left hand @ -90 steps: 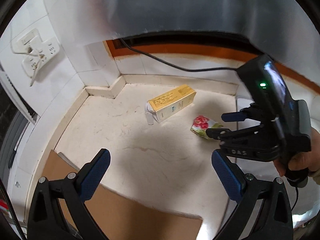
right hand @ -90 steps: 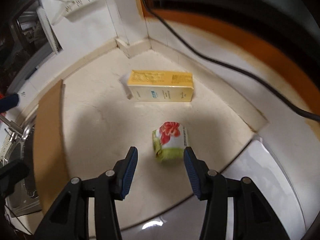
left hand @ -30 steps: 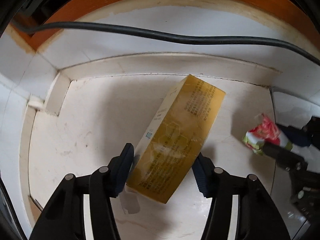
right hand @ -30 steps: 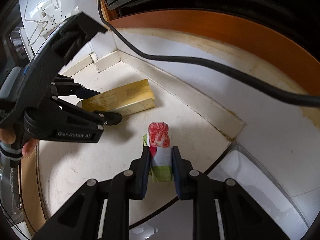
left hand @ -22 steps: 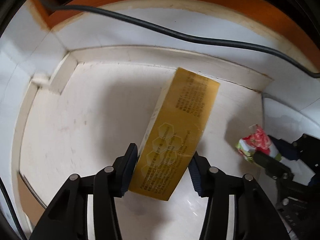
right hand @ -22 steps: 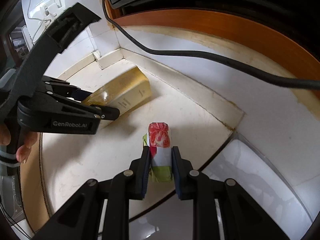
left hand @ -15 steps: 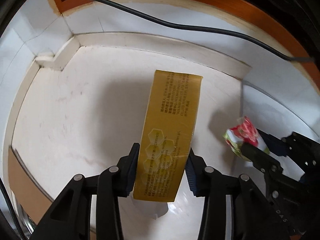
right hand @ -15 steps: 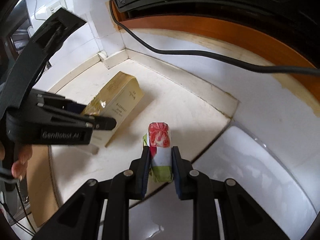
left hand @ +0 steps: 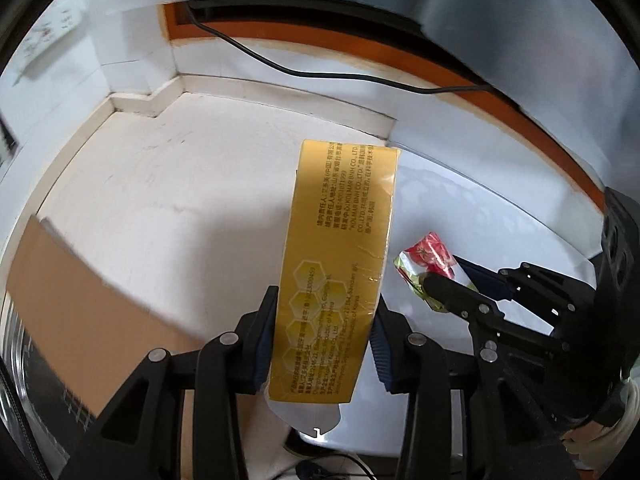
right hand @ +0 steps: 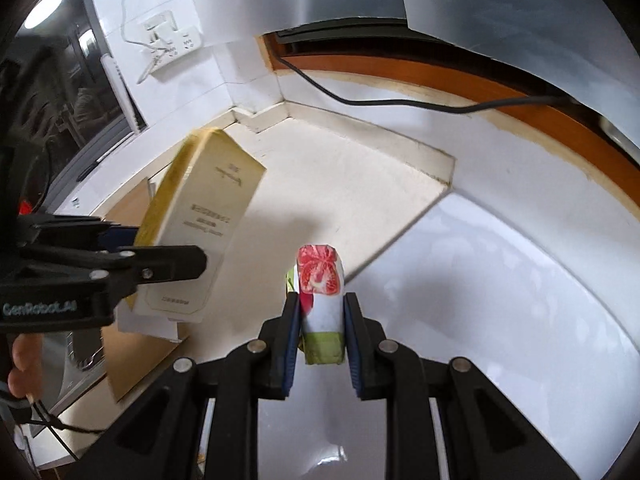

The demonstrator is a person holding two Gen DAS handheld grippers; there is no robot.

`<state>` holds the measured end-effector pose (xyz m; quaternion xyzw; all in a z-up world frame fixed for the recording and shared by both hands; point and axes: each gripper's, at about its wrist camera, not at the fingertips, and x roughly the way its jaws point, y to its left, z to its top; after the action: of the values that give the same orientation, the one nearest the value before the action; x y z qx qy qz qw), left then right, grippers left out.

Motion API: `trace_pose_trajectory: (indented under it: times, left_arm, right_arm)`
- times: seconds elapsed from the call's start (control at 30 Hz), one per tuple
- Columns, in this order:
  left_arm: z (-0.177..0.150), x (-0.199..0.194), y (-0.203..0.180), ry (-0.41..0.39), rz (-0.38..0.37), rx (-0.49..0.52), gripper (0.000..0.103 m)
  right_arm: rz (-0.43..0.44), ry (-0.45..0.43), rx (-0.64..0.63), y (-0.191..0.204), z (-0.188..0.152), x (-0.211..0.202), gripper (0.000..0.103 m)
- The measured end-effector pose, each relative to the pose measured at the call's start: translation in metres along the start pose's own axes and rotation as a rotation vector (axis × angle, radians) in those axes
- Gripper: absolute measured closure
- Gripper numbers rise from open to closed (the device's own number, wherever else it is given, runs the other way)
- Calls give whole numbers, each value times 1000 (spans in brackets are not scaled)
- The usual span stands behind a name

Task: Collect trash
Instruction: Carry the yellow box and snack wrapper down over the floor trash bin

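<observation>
Left gripper: clamps box, above tabletop. Right gripper: clamps wrapper, right of box. I carry both level, grip firm.

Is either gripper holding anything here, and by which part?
Left gripper clamps the yellow box across its long sides near the lower end. Right gripper pinches the red-flowered packet at its lower half.

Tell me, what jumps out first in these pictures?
A long yellow box is lifted above the pale countertop, pinched in the left gripper jaws. Beside it, the right gripper squeezes a small wrapper with a red flower print. A black cable snakes along the white wall behind.
</observation>
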<state>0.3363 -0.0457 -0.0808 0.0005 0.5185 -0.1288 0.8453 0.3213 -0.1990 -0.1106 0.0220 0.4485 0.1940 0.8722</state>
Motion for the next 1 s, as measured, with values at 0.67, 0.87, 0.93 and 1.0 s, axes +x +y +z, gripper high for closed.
trace_pose_trajectory:
  times: [0.67, 0.87, 0.93, 1.0]
  left_arm:
    - [-218, -78, 1, -22, -109, 2, 63]
    - [-268, -63, 7, 30, -97, -8, 63]
    - [-281, -55, 10, 45, -96, -19, 63]
    - [-296, -45, 11, 60, -86, -30, 63]
  right_arm:
    - [-53, -28, 81, 115, -158, -109, 82]
    - [-65, 66, 87, 134, -202, -101, 82]
    - [-68, 101, 91, 137, -215, -95, 82]
    - [-73, 137, 89, 138, -227, -86, 82]
